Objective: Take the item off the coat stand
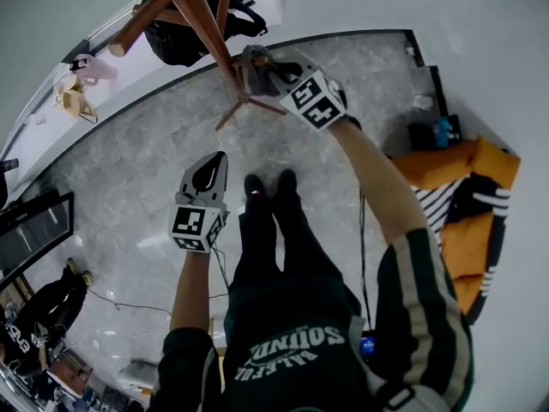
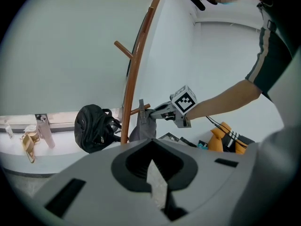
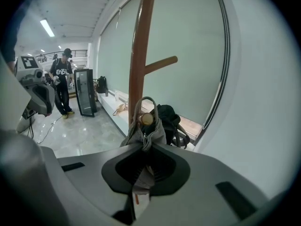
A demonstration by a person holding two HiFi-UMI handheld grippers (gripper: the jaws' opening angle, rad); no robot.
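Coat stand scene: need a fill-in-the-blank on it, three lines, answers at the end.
1. The right claw is shut on the ___ cloth bag.
2. The bag's loop is hooked over a wooden ___ of the coat stand.
3. Behind the stand sits a ___ backpack.
Missing words: grey; peg; black

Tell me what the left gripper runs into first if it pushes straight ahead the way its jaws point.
Most likely the grey bag hanging on the coat stand, which the right gripper is shut on. Depth is hard to judge, so the pole could come first.
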